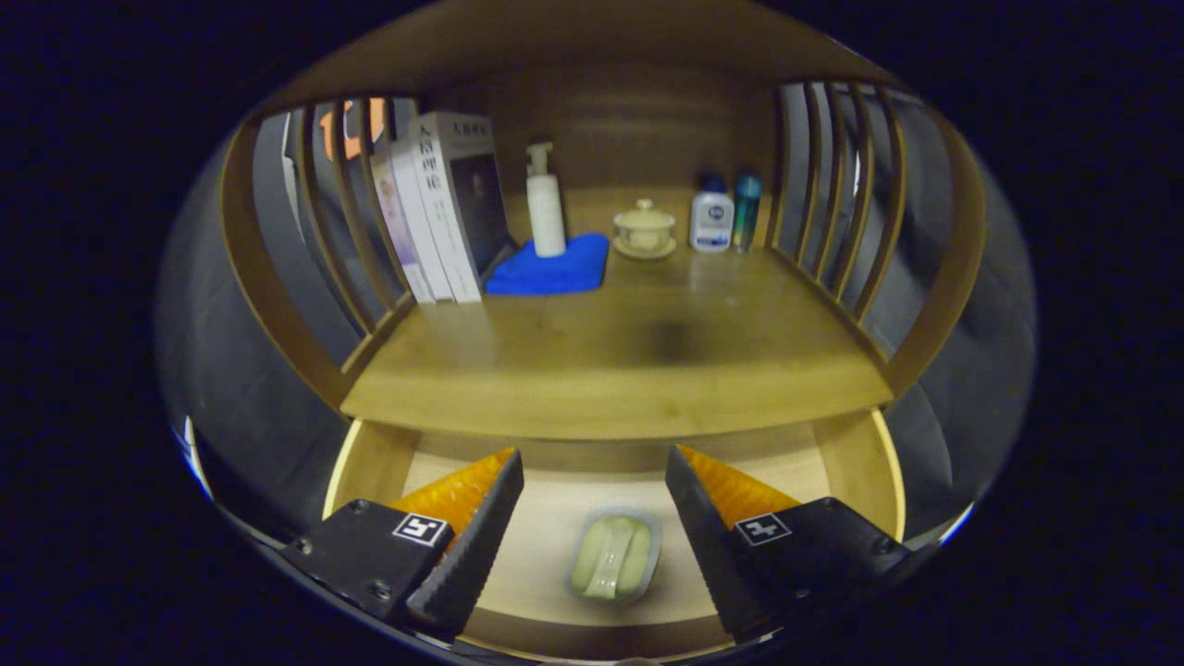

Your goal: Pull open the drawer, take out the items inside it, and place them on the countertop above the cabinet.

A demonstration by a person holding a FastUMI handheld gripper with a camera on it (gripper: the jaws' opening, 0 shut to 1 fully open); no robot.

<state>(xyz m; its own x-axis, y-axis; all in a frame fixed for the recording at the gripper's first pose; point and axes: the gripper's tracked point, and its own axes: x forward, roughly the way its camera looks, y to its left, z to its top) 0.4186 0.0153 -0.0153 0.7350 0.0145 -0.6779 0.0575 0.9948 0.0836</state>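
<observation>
since your gripper (594, 499) hangs over the pulled-out drawer (370, 462) with its fingers spread wide and nothing between them, the risks all lie in the descent. on your left, the left finger (467, 546) sits close to the drawer's left wall, so drifting that way could knock the wall and jolt the drawer. in the middle, the pale green item (615, 558) lies flat on the drawer floor, between your fingers and a little below their tips; it looks smooth, rounded and glossy, so i judge it could squirt out of a pinch that lands off-centre or closes too high on its curved top. the countertop (610, 370) overhangs the back of the drawer just beyond your fingertips, and lifting straight forward could catch the item or the fingers on that front edge. on your right, the right finger (708, 536) has more room to the drawer's right wall.

the item itself is a small oval thing, light green, with a raised ridge along its length and a greyish rim around it; i cannot tell what it is. it lies slightly tilted, its long axis running roughly toward the cabinet.
</observation>
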